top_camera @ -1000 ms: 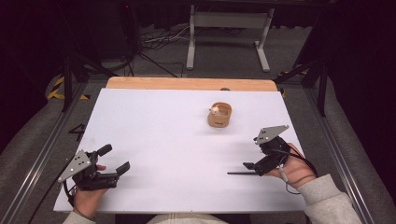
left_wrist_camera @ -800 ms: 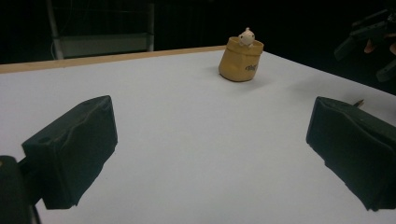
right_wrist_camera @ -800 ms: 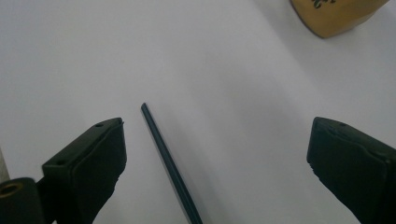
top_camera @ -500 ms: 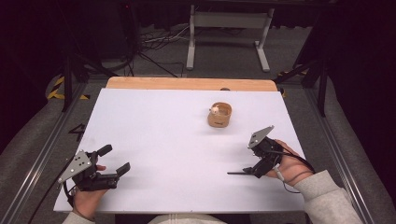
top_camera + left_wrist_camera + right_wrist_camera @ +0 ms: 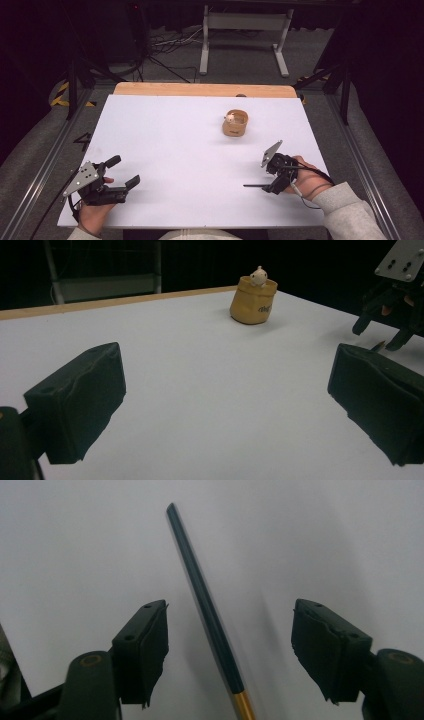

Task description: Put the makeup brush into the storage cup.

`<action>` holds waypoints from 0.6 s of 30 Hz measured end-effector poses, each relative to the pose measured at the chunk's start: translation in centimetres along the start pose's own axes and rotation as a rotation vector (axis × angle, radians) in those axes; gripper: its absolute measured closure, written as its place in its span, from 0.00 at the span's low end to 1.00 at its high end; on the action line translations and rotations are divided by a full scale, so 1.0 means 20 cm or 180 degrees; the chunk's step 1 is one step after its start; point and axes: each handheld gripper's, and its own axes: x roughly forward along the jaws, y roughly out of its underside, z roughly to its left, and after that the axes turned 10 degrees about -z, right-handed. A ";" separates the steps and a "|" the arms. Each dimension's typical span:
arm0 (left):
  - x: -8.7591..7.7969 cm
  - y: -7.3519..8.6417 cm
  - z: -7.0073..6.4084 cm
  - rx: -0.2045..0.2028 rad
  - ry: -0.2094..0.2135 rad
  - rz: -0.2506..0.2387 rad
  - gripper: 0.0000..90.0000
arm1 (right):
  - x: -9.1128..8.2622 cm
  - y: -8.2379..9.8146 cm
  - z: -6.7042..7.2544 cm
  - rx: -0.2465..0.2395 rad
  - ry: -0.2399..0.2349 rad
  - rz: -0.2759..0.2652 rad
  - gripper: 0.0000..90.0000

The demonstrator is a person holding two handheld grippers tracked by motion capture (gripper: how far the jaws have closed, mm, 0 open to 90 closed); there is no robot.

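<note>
Where frame cuts pen, gold end

The white desk is brightly and evenly lit from above, while the room around it falls off to near black. Shadows are soft: a faint one lies beside the small tan pot toward the desk's far edge. In the right gripper view the dark stick is slightly motion-blurred, with a pale shadow alongside. The left claw looks soft, out of focus.
</note>
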 end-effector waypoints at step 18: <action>0.01 0.00 -0.01 0.0006 -0.0005 0.0050 0.03 | 0.03 0.04 -0.02 -0.0214 -0.0046 0.0403 0.72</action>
